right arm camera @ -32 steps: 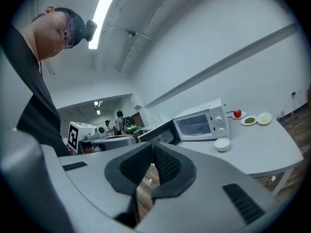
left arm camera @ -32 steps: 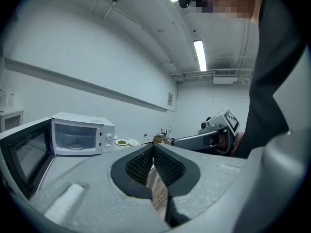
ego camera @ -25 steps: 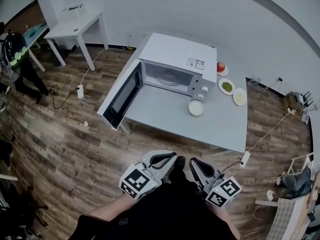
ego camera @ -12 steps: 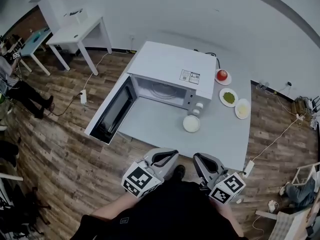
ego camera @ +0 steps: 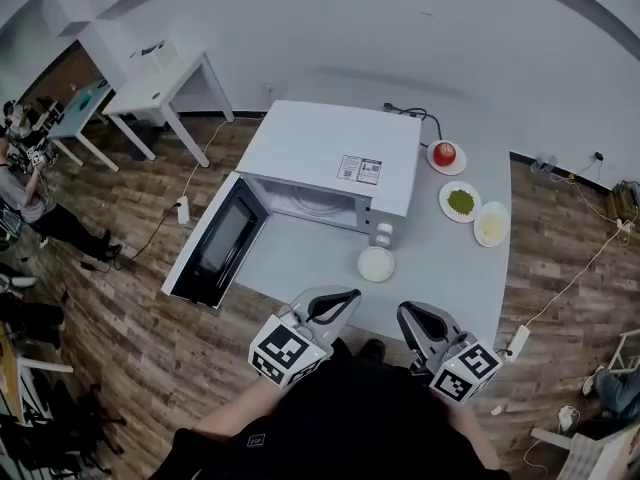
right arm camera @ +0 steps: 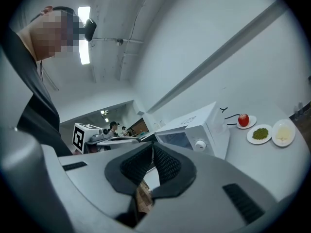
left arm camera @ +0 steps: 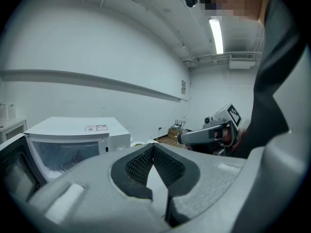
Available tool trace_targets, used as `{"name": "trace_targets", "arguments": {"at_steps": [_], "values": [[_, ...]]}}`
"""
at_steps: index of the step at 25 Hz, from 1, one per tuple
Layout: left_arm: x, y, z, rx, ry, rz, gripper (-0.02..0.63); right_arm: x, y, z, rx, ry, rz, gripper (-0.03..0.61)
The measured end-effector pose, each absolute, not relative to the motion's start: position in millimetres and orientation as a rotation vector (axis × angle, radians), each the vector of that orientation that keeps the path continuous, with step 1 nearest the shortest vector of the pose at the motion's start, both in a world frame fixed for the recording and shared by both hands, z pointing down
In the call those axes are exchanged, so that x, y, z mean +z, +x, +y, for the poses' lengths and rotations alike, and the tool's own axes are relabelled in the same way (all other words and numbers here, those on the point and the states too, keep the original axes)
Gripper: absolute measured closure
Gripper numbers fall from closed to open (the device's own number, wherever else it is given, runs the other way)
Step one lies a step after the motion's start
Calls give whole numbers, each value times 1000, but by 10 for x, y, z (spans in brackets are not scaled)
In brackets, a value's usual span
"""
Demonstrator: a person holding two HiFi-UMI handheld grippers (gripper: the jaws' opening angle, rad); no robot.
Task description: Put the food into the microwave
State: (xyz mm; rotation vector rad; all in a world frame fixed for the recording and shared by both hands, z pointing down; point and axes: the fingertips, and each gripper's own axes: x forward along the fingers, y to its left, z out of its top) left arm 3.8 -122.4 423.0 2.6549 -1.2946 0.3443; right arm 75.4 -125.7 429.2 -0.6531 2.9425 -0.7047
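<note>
Your way into the microwave (ego camera: 335, 153) is open: its door (ego camera: 218, 246) stands swung out at its left, and the table (ego camera: 300, 258) just before its cavity lies bare. A white bowl (ego camera: 376, 264) sits just before its control panel, and three plates (ego camera: 461, 202) crowd its right side.

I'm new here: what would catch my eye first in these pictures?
A white microwave sits on a grey table, its door swung wide open to the left. To its right lie three plates, one holding a red fruit. Nearest the camera, the left gripper and right gripper are shut and empty.
</note>
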Motion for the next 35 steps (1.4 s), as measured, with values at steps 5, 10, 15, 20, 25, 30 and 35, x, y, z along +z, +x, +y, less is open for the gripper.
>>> {"name": "trace_targets", "arguments": {"at_steps": [5,10,15,20,25,30,35], "values": [[4465,50,-1390,465,2653,-1222,606,4299,829,-1409,-696,-709,2937,558],[4739,36,-1549,586,2625,-1138,604,4277,879,-1496,-681,-796,2944,558],[4932,89,-1634,685,2664,-1052,603,4386,863,-1508,-731,-879,2938,558],[5148,61,-1736,812,2695,-958,603,4521,816,-1510,-805,-959,2961,558],[5399,52,-1851,893,2682,-828,603,4695,638,-1582,-852,-975,3025,560],[5673,36,-1926,1001,2686,-753,603,4798,412,-1679,-940,-953,2998,560],[6062,44,-1944,1129,2672,-687,491,5034,249,-1514,-1032,-939,3033,560]]}}
